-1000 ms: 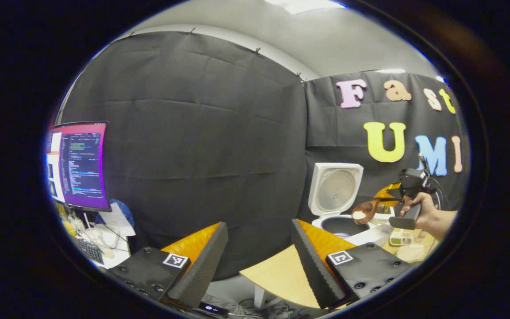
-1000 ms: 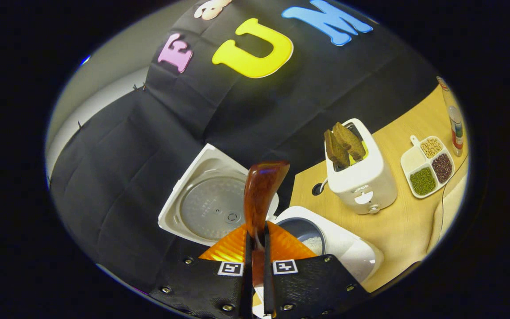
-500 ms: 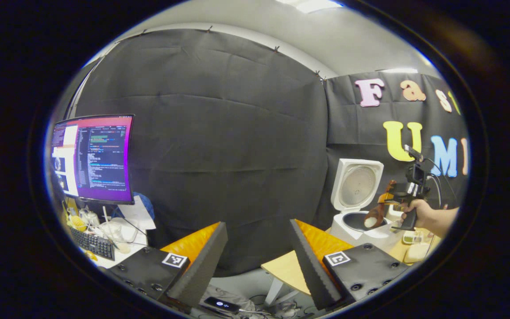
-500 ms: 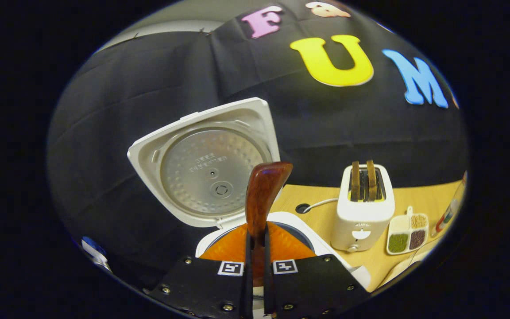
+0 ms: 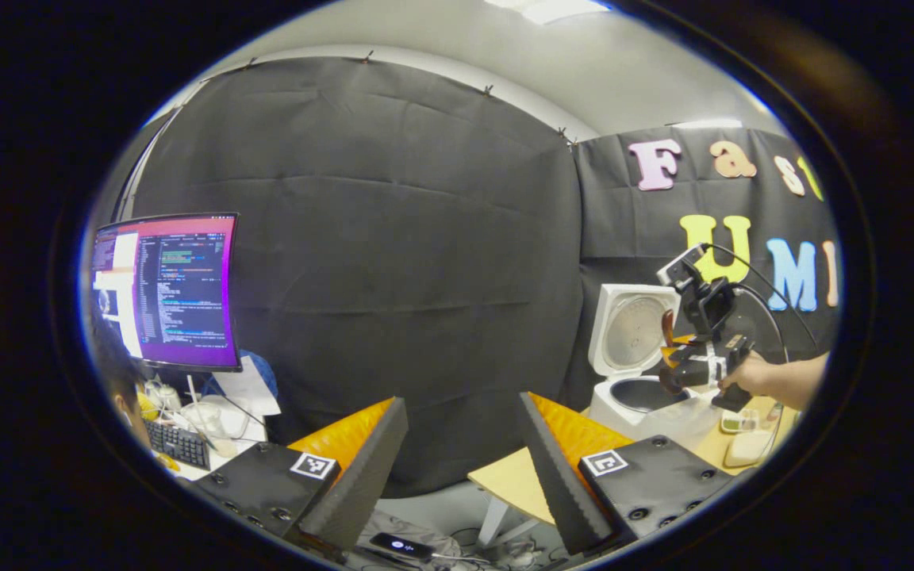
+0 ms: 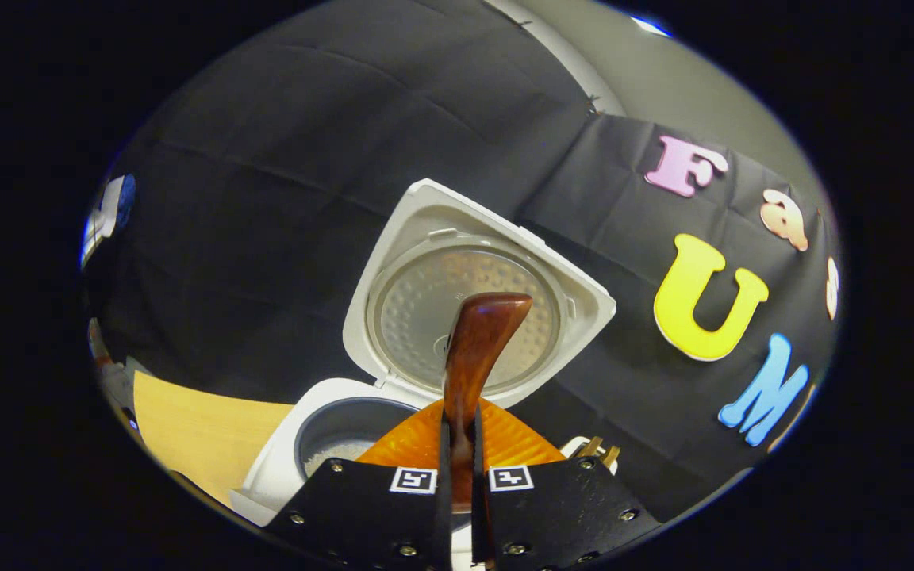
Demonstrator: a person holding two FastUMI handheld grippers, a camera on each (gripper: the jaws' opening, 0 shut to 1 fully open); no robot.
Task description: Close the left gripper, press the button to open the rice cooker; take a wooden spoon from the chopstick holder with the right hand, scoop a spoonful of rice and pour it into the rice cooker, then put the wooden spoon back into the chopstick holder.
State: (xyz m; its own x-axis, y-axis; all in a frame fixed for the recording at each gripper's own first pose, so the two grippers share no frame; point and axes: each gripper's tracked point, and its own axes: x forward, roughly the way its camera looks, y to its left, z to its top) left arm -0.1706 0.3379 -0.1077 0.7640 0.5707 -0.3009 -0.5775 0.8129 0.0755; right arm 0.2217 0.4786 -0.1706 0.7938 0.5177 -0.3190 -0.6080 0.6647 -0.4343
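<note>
The white rice cooker [image 6: 282,476] stands with its lid [image 6: 465,309] swung up, and white rice [image 6: 330,458] lies in the grey pot. My right gripper [image 6: 461,492] is shut on the brown wooden spoon [image 6: 469,349], which juts forward over the pot's rim in front of the lid. In the left gripper view the cooker [image 5: 631,408] sits at the right, and a hand holds the right gripper [image 5: 683,365] over it. My left gripper [image 5: 461,476] hangs open and holds nothing, well left of the cooker.
A wooden table [image 5: 512,480] carries the cooker. A toaster with toast [image 6: 596,452] peeks out behind my right fingers. A lit monitor [image 5: 163,289] and a keyboard [image 5: 179,444] stand on a cluttered desk at the far left. A small dish [image 5: 746,448] lies near the hand.
The right gripper has rolled over the pot, tipping the spoon; the rice seen in it a second ago has gone from view. The left gripper stays open, turned slightly left.
</note>
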